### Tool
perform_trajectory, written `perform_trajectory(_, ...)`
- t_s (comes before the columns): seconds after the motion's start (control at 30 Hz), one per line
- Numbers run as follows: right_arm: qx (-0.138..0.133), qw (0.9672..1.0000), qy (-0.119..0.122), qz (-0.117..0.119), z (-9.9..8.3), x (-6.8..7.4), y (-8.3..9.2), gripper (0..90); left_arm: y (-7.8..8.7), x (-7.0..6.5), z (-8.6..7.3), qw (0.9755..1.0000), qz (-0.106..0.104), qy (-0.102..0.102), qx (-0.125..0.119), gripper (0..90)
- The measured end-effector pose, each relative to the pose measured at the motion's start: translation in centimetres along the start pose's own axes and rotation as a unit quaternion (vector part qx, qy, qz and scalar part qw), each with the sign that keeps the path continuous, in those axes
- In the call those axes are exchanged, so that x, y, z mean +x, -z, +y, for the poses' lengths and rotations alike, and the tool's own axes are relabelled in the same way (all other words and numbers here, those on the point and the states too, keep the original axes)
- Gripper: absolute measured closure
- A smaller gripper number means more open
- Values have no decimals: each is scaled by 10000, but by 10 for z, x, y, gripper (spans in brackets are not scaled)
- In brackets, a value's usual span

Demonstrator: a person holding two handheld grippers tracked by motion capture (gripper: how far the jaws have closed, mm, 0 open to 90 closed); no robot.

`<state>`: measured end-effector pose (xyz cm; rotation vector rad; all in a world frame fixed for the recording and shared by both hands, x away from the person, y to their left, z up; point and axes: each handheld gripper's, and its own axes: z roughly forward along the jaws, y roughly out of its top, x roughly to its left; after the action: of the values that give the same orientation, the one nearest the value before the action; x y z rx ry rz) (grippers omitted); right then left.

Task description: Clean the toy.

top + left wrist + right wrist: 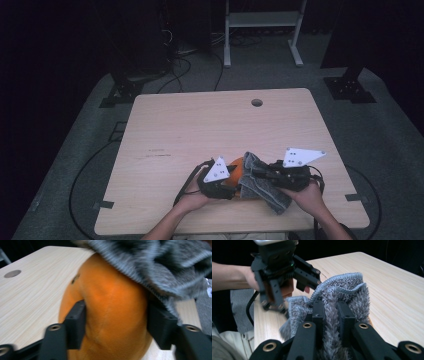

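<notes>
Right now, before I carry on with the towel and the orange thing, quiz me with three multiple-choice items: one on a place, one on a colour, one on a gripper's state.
1. Where does the grey towel lie against the orange object?
A. draped over one side of it
B. folded at the table's far edge
C. on the floor

2. What colour is the thing between the left gripper's jaws?
A. green
B. orange
C. white

3. How does the right gripper stand?
A. wide open above the table
B. shut on nothing
C. shut on the towel

Answers:
1 A: the left gripper view has the towel hanging over the object's upper right side.
2 B: an orange surface sits between both black jaws.
3 C: in the right gripper view both jaws pinch the towel's pile.
</notes>
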<state>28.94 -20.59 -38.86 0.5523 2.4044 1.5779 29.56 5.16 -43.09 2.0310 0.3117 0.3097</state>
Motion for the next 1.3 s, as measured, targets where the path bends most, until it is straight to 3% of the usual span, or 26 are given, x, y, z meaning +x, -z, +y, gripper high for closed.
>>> perform_trajectory(0.03,27,10000,35,24,2,-1,-2,784,0,0,-1,9999,-98,-15,13,292)
perform_trajectory(0.1,28,9998,-22,208,0,-5,-4,784,3,4,-4,9998,-27,-179,-88,187)
perform_trajectory(0.17,-12,9996,-32,266,-2,-6,-3,784,2,12,-6,9998,41,59,-179,96)
perform_trajectory(0.23,-17,9996,-47,285,-2,-6,-3,784,-4,18,-9,9994,-139,295,-82,59)
perform_trajectory(0.3,23,9996,-38,296,1,-5,-4,784,-8,19,-11,9988,-327,377,19,77)
perform_trajectory(0.43,63,9989,178,433,11,8,-14,784,-9,10,-7,9999,-103,96,13,258)
perform_trajectory(0.53,228,9987,319,311,18,8,-22,786,-9,2,-7,9999,69,-72,-58,315)
perform_trajectory(0.6,185,9993,213,261,16,1,-20,787,-8,3,-8,9999,53,6,-97,332)
perform_trajectory(0.67,36,9999,-50,157,11,-13,-13,787,-8,3,-8,9999,62,5,-118,333)
perform_trajectory(0.83,-145,9986,-488,-110,-9,-31,7,787,-9,2,-6,9998,82,1,-164,331)
perform_trajectory(0.97,-210,9970,-713,-219,-25,-34,20,787,-7,3,-1,9998,72,42,-170,344)
perform_trajectory(1.03,-333,9964,-774,-101,-24,-30,26,786,-4,3,4,9997,152,49,-164,352)
perform_trajectory(1.2,-648,9969,-359,282,1,-5,21,786,10,3,15,9992,241,76,-321,363)
perform_trajectory(1.27,-658,9972,-198,294,8,-2,16,786,18,5,16,9990,260,110,-359,364)
perform_trajectory(1.3,-700,9967,-235,332,10,-3,14,787,23,7,15,9989,251,128,-361,365)
